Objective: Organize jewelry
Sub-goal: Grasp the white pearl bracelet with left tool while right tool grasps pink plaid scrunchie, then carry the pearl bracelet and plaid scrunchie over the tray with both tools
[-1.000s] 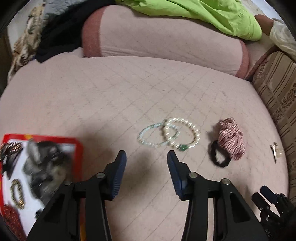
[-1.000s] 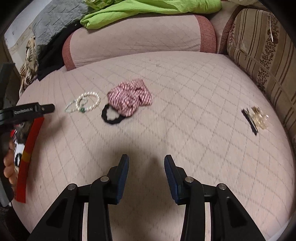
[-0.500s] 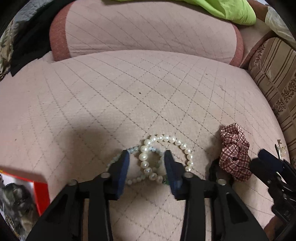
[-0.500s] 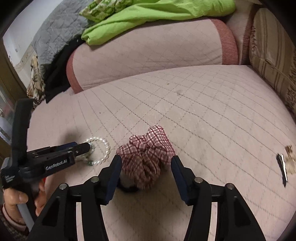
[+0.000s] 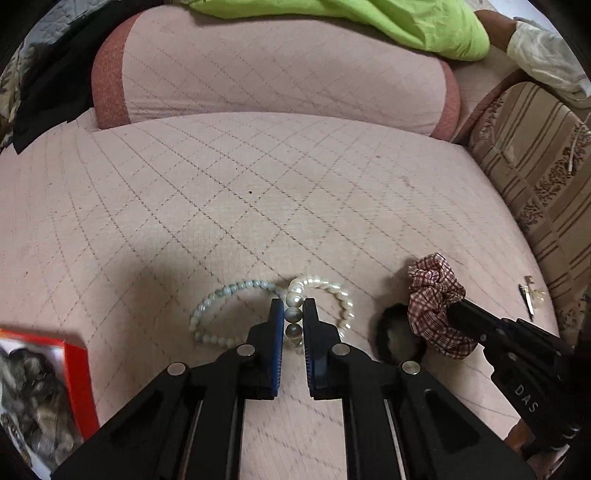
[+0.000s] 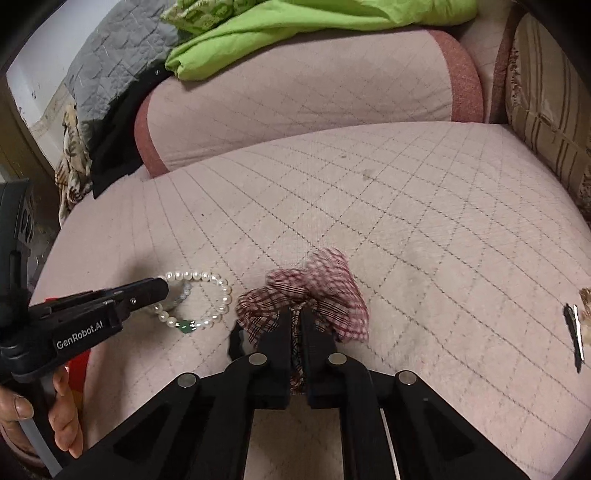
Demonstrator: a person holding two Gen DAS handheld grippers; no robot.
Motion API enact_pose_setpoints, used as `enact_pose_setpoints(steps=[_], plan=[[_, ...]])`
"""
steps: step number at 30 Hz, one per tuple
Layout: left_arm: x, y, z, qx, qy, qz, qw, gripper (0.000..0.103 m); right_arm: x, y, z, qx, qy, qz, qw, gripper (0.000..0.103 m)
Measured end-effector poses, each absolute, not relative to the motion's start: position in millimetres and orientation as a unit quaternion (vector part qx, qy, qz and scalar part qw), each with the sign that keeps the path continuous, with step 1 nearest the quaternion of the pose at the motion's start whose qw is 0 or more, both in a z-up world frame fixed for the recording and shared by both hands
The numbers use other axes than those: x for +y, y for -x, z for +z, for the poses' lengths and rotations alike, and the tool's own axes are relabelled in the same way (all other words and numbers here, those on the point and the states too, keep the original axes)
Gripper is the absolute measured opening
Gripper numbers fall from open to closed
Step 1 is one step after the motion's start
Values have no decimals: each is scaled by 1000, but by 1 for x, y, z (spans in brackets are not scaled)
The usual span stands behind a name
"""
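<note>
L gripper (image 5: 293, 317) is clamped on pearl bracelet (image 5: 332, 295) w/ green bracelet (image 5: 221, 299) beside. R gripper (image 6: 295, 325) pinches checked scrunchie (image 6: 325, 280) on pink cushion (image 6: 406, 221).

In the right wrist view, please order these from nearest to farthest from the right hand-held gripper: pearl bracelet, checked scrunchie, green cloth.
1. Checked scrunchie, clamped in the right hand-held gripper.
2. Pearl bracelet, on the left.
3. Green cloth, far back, on the bolster.

A pink quilted bed (image 5: 258, 192) is lying under a bolster (image 5: 280, 74), green bedding (image 6: 295, 26) draping it, striped cushion (image 5: 546, 177) sitting alongside.
</note>
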State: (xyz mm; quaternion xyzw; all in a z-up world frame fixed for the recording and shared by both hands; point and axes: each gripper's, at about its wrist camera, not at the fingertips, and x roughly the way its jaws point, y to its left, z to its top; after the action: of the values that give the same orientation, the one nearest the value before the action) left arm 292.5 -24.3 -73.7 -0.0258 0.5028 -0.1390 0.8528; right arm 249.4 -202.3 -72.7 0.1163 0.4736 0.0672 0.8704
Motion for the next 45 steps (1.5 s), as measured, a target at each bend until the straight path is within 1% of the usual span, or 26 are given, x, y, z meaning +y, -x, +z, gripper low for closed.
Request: enact_pose_setpoints(steps=[11,16,22,26,36,42,45], plan=[[5,-210,3,459,32,-155,874,10,-190,-191,-20,453,-111,87,880,5],[41,-171,32,447,39,-147,882,10,-159,-166,-3,450,-95,116,880,5],[93,-137,53,437,26,-111,892,10,-107,-142,16,446,-73,168,876,5],[132,-128,53,444,26,-82,892,10,-64,-130,24,447,-59,209,868,5],[224,-125,32,458,56,-22,887,10,25,-121,22,457,-25,273,846,5],[257,-125,18,460,99,-19,882,10,63,-131,10,474,-21,291,831,5],[257,-115,10,460,101,-20,882,10,81,-138,1,482,-14,296,825,5]])
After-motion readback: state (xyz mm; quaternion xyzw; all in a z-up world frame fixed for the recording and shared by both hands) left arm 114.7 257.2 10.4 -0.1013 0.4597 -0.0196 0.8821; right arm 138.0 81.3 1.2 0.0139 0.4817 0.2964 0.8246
